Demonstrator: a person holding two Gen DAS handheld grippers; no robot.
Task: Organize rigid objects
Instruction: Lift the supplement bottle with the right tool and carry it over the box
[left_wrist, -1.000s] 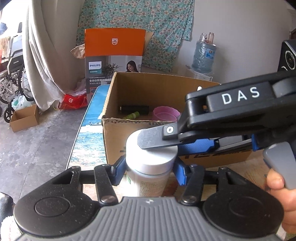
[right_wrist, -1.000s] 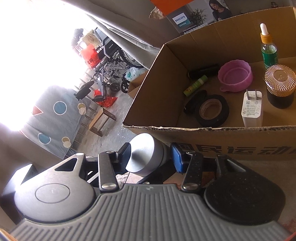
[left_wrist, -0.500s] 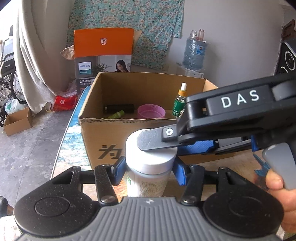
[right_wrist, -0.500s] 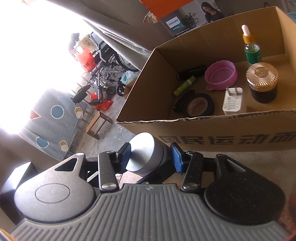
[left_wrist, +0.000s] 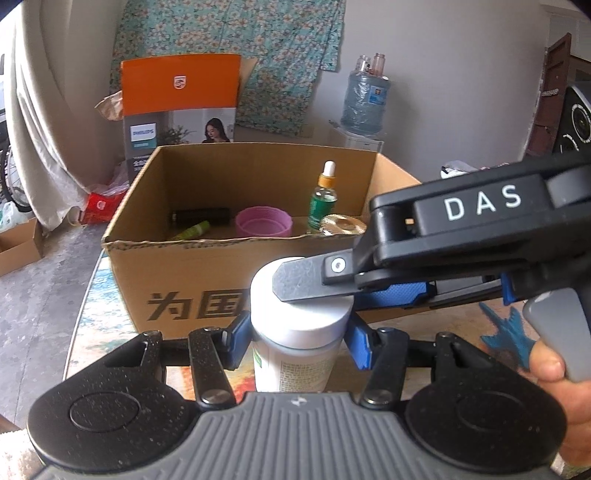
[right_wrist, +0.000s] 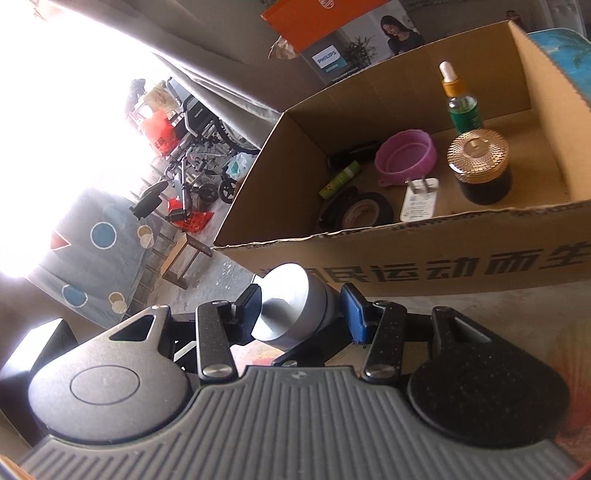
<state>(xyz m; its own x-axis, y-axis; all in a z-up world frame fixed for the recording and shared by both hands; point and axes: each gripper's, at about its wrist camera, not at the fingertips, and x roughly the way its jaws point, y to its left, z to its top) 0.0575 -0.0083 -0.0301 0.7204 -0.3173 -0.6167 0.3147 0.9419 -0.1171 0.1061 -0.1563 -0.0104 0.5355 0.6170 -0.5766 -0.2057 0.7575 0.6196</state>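
White jar (left_wrist: 295, 354), flat white lid, printed label, body clamped in left tongs (left_wrist: 295, 341), lid in right tongs (right_wrist: 300, 308).

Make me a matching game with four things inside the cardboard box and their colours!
Things:
1. dropper bottle
2. bowl
3. plug adapter
4. tape roll

Colours:
A. black
B. white
C. green with an orange collar
D. pink

Pairs: 1-C, 2-D, 3-B, 4-A
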